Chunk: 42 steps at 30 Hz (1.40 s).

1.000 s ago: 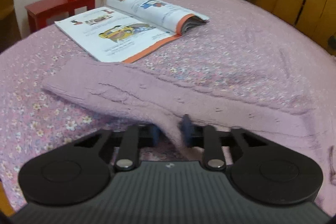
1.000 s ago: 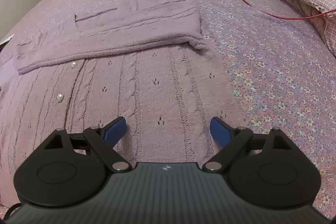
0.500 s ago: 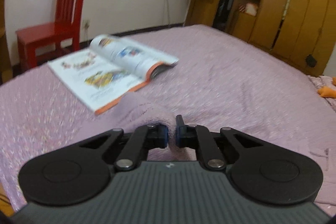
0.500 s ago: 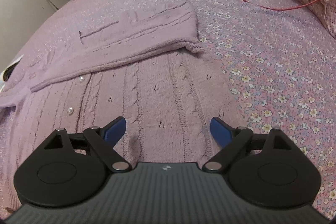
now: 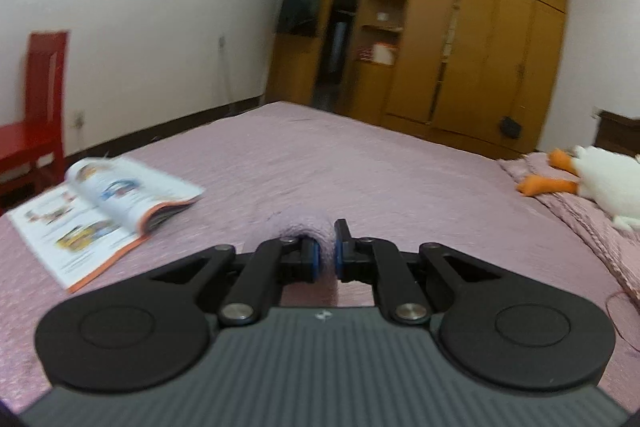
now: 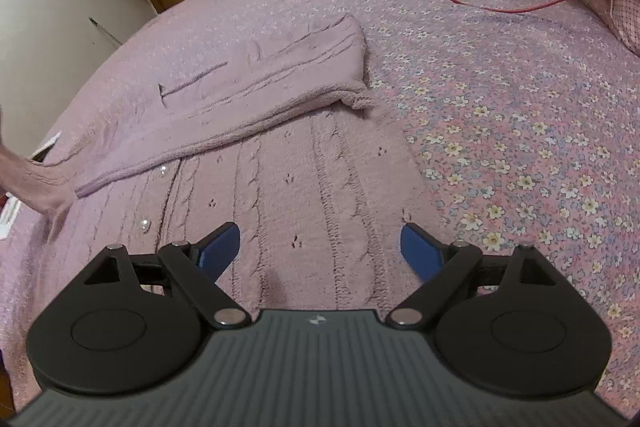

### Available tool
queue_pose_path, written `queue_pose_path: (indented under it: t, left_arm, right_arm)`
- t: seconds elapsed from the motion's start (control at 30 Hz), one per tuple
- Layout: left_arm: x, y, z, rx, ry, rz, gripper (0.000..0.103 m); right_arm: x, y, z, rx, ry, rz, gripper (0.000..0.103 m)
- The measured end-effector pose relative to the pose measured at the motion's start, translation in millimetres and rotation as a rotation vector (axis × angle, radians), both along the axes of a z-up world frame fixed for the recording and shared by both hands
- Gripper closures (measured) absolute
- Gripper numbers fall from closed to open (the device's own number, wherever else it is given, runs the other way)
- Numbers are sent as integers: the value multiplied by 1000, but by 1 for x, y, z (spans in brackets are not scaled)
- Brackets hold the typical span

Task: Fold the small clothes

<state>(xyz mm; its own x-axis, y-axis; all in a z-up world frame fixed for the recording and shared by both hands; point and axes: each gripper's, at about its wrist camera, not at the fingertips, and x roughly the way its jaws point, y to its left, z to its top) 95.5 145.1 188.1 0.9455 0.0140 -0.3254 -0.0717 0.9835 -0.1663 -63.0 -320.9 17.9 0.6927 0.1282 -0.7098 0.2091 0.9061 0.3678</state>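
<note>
Lifted higher: left gripper clamped on sweater sleeve; right gripper wide, empty, above sweater.

A home bedroom — bed, wooden wardrobe, red chair.

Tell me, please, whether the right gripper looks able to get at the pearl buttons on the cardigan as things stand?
Probably yes: the right gripper hangs open over the cardigan, and the pearl buttons lie uncovered just off its left finger.

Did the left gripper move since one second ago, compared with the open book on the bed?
Yes. The left gripper, shut on the lilac cardigan, has risen and tilted up: the open book sank toward the lower left of its view, and the wardrobe now fills the background.
</note>
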Motion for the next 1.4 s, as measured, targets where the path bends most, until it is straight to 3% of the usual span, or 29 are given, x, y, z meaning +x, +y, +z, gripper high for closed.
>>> queue_pose_path:
  t: [0.33,0.57,0.73,0.8,0.87,1.03,1.2,1.4]
  left_arm:
    - [24,-138,-27,24,61,-222,94]
    - [41,-213,-81,71,202,-337,94]
    - [46,-240,-126,104,308,-420,91]
    - [43,-242,-138,115,355,-466,88]
    - [38,-244,-147,146,393,-494,72]
    - [10,-230,-154,206,398,-525,52]
    - [-19,-197,-146,215,385,-505,51]
    - [-40,-144,-145,295,358,-374,51]
  right_arm:
    - [-5,-9,-3,45,-24,18,11]
    - [-5,-8,-6,49,-28,23,11]
    - [-6,-8,-6,47,-33,26,11]
    - [-6,-8,-6,50,-32,24,11]
    - [-6,-8,-5,52,-30,19,11]
    - [-2,-1,0,49,-12,28,11]
    - [10,17,16,23,-29,86,11]
    - [45,62,44,-62,-67,230,11]
